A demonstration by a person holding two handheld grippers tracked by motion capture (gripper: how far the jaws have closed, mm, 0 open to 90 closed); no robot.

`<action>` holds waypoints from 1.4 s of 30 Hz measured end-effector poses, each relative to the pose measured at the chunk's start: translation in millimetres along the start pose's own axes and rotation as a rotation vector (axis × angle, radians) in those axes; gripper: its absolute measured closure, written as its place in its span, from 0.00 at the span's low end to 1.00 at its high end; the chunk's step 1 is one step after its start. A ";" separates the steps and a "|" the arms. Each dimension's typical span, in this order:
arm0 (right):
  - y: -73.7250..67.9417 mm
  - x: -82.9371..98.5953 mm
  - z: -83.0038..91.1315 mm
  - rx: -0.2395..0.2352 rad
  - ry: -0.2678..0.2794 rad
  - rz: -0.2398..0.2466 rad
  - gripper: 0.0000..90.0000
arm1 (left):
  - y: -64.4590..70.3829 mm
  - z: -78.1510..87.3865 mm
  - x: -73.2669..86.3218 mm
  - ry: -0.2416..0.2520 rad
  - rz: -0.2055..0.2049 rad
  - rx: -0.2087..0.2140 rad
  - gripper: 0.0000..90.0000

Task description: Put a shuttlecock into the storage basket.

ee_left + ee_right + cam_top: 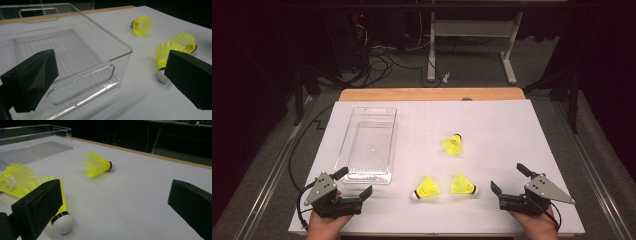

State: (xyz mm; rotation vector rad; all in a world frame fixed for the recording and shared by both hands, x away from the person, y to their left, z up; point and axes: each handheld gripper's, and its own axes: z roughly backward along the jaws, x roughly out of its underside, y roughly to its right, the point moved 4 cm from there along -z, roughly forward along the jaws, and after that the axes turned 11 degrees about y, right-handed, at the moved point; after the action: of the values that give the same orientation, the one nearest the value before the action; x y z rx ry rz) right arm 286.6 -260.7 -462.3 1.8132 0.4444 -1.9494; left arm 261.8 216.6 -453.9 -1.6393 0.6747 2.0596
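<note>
Clear plastic bin [368, 145]: empty, at 10 o'clock on the white table [512, 130].
Yellow shuttlecocks: far one [453, 144] past centre; middle one [426, 188] and right one [462, 185] lying sideways at 6 o'clock.
Right gripper [510, 182]: jaws spread, empty; the right one lies at its 9 o'clock, cork toward it, nearest.
Left gripper [353, 182]: jaws spread, empty, facing the bin.

- The white surface [492, 120] is lit brightly from above.
- The room behind is left dark.
- Glare is seen on the clear box [105, 87].
- Close black jaws are blurred.
</note>
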 end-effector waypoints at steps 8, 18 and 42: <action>1.0 0.8 3.2 0.005 0.001 -0.003 0.00 | 2.3 -3.1 -0.1 -0.010 -0.012 0.011 0.00; -1.1 1.8 -0.2 -0.002 -0.006 -0.002 0.00 | 2.9 -0.5 -0.3 -0.011 -0.017 0.014 0.00; 0.4 1.2 -0.7 0.002 -0.005 0.004 0.00 | -4.2 3.0 -1.9 0.003 0.001 -0.003 0.01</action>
State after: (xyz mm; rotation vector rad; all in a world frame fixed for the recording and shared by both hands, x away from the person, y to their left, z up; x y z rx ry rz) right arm 287.3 -260.8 -463.5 1.8082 0.4376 -1.9520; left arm 262.4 221.7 -452.0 -1.6446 0.6741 2.0600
